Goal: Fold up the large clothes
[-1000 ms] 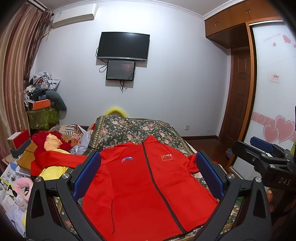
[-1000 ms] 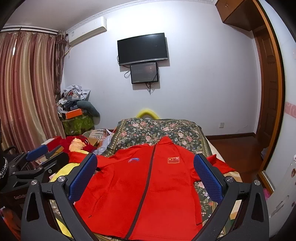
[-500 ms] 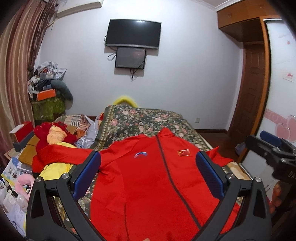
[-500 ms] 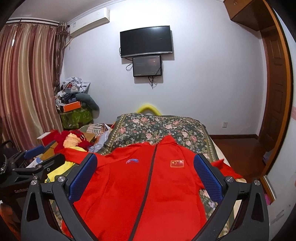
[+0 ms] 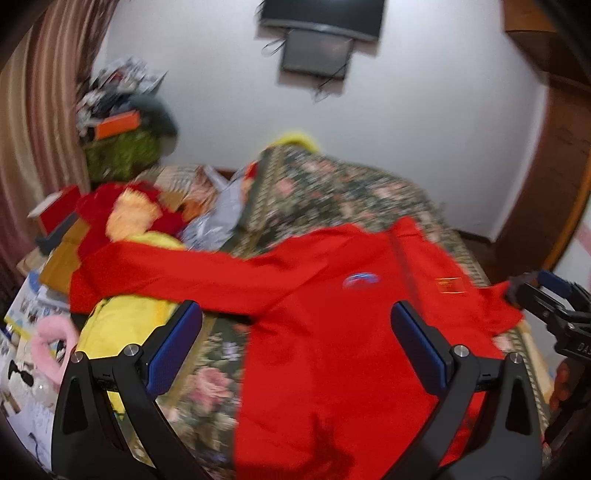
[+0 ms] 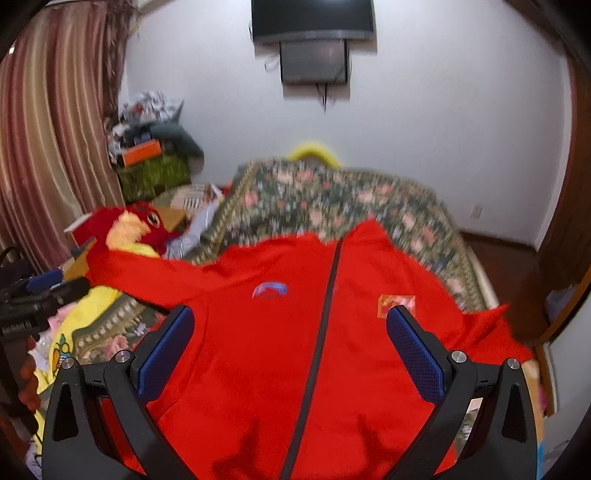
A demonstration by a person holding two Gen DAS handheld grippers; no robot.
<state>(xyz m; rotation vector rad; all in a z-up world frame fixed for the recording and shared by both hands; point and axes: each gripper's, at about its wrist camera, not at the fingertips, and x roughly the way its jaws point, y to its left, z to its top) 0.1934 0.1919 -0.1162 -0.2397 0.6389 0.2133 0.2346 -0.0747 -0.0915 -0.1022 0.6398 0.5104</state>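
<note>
A red zip jacket (image 5: 332,332) lies spread face up on the floral bedspread (image 5: 332,188), collar toward the far wall. It also shows in the right wrist view (image 6: 295,350). Its left sleeve (image 5: 155,273) stretches out over the bed's left edge. My left gripper (image 5: 295,343) is open and empty above the jacket's left half. My right gripper (image 6: 290,347) is open and empty above the jacket's middle. The right gripper also shows at the right edge of the left wrist view (image 5: 543,295), by the jacket's right sleeve.
A red and yellow plush toy (image 6: 129,229) and yellow cloth (image 5: 122,325) lie left of the bed among boxes and clutter. A cluttered green stand (image 6: 151,173) sits by the curtain. A TV (image 6: 314,18) hangs on the far wall. A wooden door (image 5: 546,177) is at right.
Both grippers have moved forward and tilted down toward the jacket, which now fills more of each view. The left view has swung left toward the sleeve. Both stay open.
</note>
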